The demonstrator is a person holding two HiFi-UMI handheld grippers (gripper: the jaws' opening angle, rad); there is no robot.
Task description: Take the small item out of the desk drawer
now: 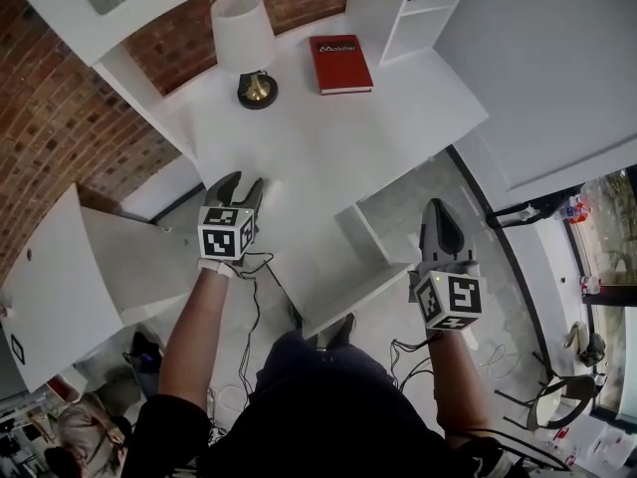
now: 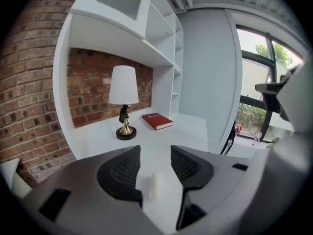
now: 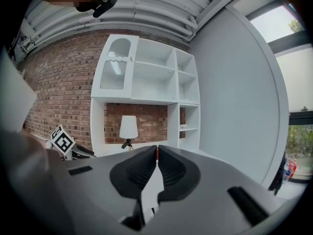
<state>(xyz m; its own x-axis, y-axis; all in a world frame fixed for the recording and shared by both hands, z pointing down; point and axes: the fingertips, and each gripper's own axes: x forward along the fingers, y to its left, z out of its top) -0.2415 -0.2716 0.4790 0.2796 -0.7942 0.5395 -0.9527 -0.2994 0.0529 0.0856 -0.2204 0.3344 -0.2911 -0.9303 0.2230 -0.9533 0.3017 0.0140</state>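
Writing: the red book [image 1: 340,64] carries a short white title on its cover; it looks like "Mobilier", though the letters are small. Each of your grippers bears a cube printed with square black-and-white markers.
Left gripper [image 1: 242,182]: your jaws stand released, well apart, over the front edge of the white surface [image 1: 328,137].
Small item [image 2: 154,185]: in the left gripper view a small pale piece shows low in the gap between your left jaws, with neither jaw touching it. What it rests on cannot be told.
Right gripper [image 1: 438,205]: your jaws are clenched to a thin slit. A red sliver shows in that slit in the right gripper view; what it is cannot be told.
Drawer [image 1: 370,242]: one, pulled out below the surface's front edge, between your two grippers and just left of the right one.
Around: a lamp [image 1: 244,28] with a white shade and a brass base stands at the back of the surface, and the book lies flat to its right, apart from it. A white shelf unit [image 1: 413,8] rises at the right end. A brick wall [image 1: 60,108] runs behind. A white cupboard door [image 1: 50,297] hangs open at the left.
In the way: black cables [image 1: 254,297] trail down from your left gripper, beside the drawer.
Counts: two grippers, two marker cubes, one lamp, one book, one open drawer, one small pale piece.
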